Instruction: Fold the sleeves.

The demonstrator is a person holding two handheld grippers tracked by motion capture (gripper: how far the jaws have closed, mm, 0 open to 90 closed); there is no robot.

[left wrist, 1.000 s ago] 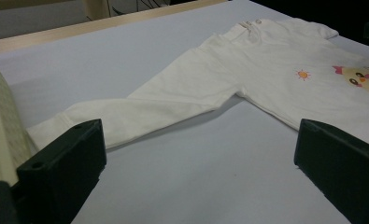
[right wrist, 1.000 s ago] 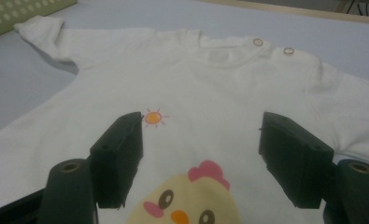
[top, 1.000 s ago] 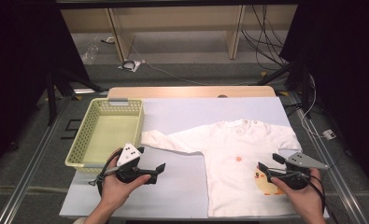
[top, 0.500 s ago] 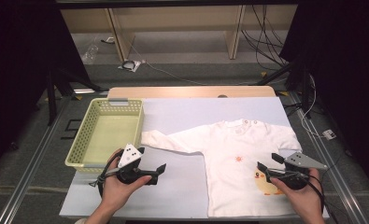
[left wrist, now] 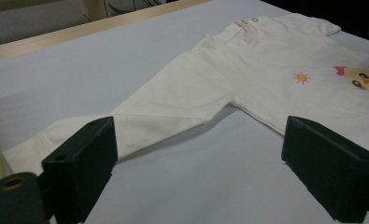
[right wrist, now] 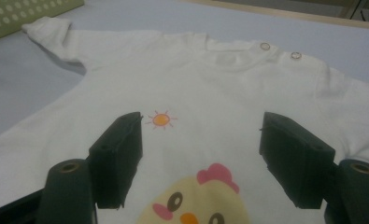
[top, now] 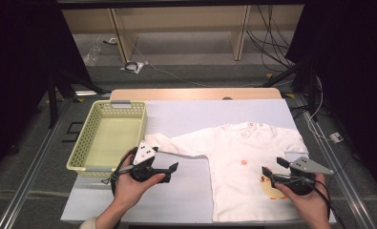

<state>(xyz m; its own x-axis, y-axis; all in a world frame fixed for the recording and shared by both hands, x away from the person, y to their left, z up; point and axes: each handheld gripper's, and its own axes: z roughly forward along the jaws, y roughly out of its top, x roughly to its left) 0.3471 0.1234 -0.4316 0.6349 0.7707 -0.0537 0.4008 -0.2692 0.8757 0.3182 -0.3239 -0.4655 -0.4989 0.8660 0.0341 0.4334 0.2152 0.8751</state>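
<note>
1. You are looking at a white shirt (top: 246, 167) bearing a small orange sun (right wrist: 160, 120) on the chest.
2. Below the sun, you are seeing a pale yellow chick print (right wrist: 196, 205) with a pink crest, dark eyes, pink cheek and orange beak.
3. Two small pale snap buttons (right wrist: 265, 46) are showing at the shirt's shoulder.
4. You are working over a pale lavender-blue table cover (top: 186, 191), with a light wood edge (top: 195, 93) running along its far side.
5. The basket (top: 83, 148) is showing pale yellow-green, its walls patterned with small holes.
6. The left gripper (top: 169, 168) and right gripper (top: 272, 167) are showing black jaws with grey plates.
</note>
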